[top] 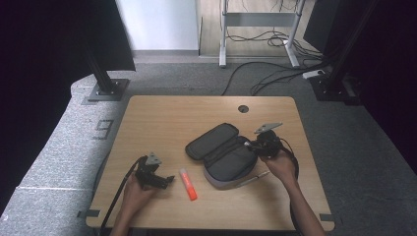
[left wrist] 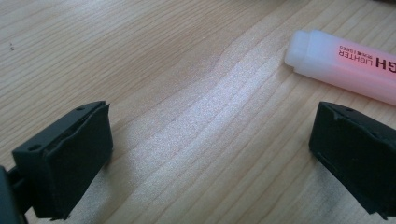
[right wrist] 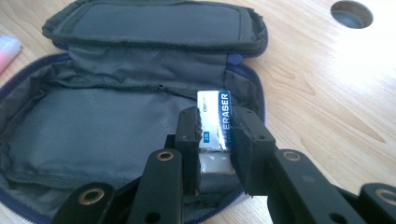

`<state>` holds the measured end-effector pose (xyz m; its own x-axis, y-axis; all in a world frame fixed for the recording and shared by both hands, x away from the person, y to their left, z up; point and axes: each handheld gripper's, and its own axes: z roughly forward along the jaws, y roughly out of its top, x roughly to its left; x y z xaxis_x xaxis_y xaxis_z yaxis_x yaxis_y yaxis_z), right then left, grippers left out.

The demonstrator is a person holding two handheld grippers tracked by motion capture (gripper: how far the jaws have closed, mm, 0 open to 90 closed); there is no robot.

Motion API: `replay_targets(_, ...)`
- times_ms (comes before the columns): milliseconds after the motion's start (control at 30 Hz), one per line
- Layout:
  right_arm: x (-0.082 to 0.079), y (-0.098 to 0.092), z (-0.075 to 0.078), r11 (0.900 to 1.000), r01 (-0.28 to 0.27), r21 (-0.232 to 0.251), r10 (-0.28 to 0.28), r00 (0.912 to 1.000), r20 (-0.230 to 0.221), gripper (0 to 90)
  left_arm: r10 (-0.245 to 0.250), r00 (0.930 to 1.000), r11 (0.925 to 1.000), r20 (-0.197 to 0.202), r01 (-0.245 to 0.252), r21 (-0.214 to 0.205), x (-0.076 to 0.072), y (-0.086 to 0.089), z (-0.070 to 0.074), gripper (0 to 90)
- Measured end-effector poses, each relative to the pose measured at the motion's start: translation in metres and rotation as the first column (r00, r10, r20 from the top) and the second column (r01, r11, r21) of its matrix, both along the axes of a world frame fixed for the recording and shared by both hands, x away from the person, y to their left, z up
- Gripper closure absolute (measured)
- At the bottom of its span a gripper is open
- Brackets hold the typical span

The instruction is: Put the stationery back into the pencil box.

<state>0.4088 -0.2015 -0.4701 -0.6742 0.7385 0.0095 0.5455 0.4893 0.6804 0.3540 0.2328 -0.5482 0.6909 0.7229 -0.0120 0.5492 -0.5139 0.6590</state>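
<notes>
An open dark grey pencil case (top: 223,155) (right wrist: 93,126) lies near the middle of the table, its lid folded back. My right gripper (top: 252,144) (right wrist: 215,128) is shut on a white eraser in a blue and silver sleeve (right wrist: 215,119), held over the case's right end. An orange highlighter (top: 188,184) (left wrist: 350,65) lies on the wood to the left of the case. My left gripper (top: 169,179) (left wrist: 210,154) rests low on the table just left of the highlighter, jaws wide open with bare wood between them.
A pen (top: 253,178) lies by the case's near right side. A round cable hole (top: 243,108) (right wrist: 351,13) sits in the wooden table (top: 162,118) near its far edge. Beyond the table stand metal stand bases and cables on the grey floor.
</notes>
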Motion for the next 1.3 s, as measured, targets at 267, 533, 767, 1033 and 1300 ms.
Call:
replay_targets(267,0.007,0.007,-0.015,0.9999,-0.002,-0.011,0.002,0.9998,-0.02,71.3,0.0,1.0,1.0,0.0,0.0,0.0,0.0,0.0,0.0,0.0)
replay_targets(533,0.013,0.011,-0.029,0.9998,-0.002,-0.021,0.001,0.9993,-0.037,71.3,0.0,1.0,1.0,0.0,0.0,0.0,0.0,0.0,0.0,0.0)
replay_targets(767,0.015,0.013,-0.037,0.9993,-0.004,-0.038,0.003,0.9992,-0.039,71.2,0.0,1.0,1.0,0.0,0.0,0.0,0.0,0.0,0.0,0.0)
replay_targets(1033,0.019,0.016,-0.044,0.9985,-0.006,-0.055,0.004,0.999,-0.045,71.1,0.0,1.0,1.0,0.0,0.0,0.0,0.0,0.0,0.0,0.0)
replay_targets(1300,0.02,0.018,-0.044,0.9978,-0.012,-0.066,0.01,0.9991,-0.041,64.7,0.0,1.0,1.0,0.0,0.0,0.0,0.0,0.0,0.0,0.0)
